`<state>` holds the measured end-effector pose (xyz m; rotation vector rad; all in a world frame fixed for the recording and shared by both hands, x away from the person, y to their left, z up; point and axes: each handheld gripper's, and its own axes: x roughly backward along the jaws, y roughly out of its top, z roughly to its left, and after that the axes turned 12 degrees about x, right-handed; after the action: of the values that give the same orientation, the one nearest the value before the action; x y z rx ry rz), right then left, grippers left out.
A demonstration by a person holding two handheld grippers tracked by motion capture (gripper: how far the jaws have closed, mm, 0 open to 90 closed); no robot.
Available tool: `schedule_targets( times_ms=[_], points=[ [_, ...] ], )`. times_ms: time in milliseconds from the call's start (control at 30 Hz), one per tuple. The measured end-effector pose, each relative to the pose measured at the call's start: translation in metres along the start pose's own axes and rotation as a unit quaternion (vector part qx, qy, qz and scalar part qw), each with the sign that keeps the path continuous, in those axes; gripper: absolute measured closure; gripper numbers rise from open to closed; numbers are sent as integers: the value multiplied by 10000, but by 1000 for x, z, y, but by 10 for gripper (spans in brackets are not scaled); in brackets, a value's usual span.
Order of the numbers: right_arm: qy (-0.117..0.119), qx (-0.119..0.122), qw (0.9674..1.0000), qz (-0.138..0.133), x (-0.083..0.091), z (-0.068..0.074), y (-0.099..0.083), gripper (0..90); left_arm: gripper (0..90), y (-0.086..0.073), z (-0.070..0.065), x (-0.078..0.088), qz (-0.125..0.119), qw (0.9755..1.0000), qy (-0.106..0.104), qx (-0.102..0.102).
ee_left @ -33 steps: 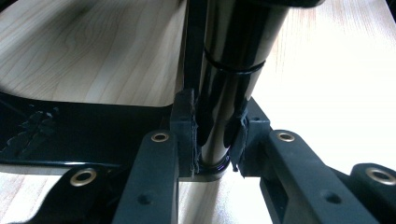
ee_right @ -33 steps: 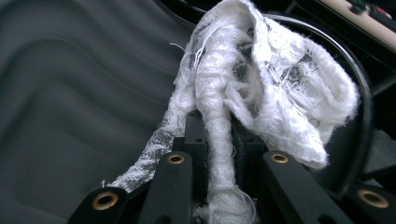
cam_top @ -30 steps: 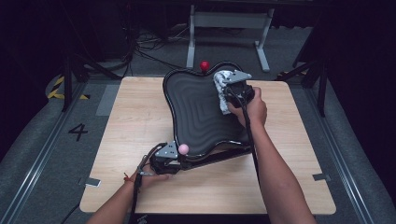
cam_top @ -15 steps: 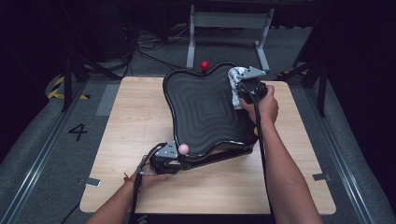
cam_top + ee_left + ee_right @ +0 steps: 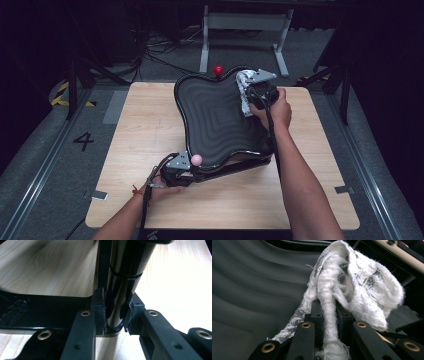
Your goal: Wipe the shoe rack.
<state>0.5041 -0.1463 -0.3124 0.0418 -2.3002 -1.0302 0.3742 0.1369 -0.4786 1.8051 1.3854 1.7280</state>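
Note:
A black board (image 5: 215,120) with a stepped, wavy surface sits tilted on a black frame on the wooden table (image 5: 145,125). My right gripper (image 5: 250,95) is shut on a crumpled white cloth (image 5: 244,90) at the board's far right corner. In the right gripper view the cloth (image 5: 352,282) bunches out above the gripper (image 5: 329,312) and rests on the ridged board (image 5: 249,285). My left gripper (image 5: 175,172) lies low at the board's near left corner, below a pink knob (image 5: 196,159). In the left gripper view it (image 5: 115,312) is shut on a glossy black post (image 5: 125,270).
A red knob (image 5: 218,69) stands at the board's far edge. The black frame base (image 5: 37,312) lies flat on the table (image 5: 50,265) beside the post. A grey metal stand (image 5: 245,30) is on the floor beyond the table, with cables to its left.
My right gripper has slid the cloth a little toward the board's far right edge. The left gripper has stayed on the post.

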Motion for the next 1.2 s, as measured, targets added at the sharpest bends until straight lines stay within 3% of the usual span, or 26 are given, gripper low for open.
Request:
schedule_targets(
  times_ms=[367, 800, 933, 1200],
  points=[
    [421, 520, 9973, -295, -1, 45, 34, 794, 738, 0, 0, 0, 16, 10000, -14, -14],
    [830, 1048, 9891, -624, -9, 105, 87, 790, 738, 0, 0, 0, 17, 10000, -8, -5],
    [906, 1122, 9872, -680, -9, 116, 90, 791, 739, 0, 0, 0, 12, 10000, -4, -9],
    [1009, 1202, 9855, -649, -2, 121, 80, 793, 738, 0, 0, 0, 19, 10000, -9, 6]
  ],
)
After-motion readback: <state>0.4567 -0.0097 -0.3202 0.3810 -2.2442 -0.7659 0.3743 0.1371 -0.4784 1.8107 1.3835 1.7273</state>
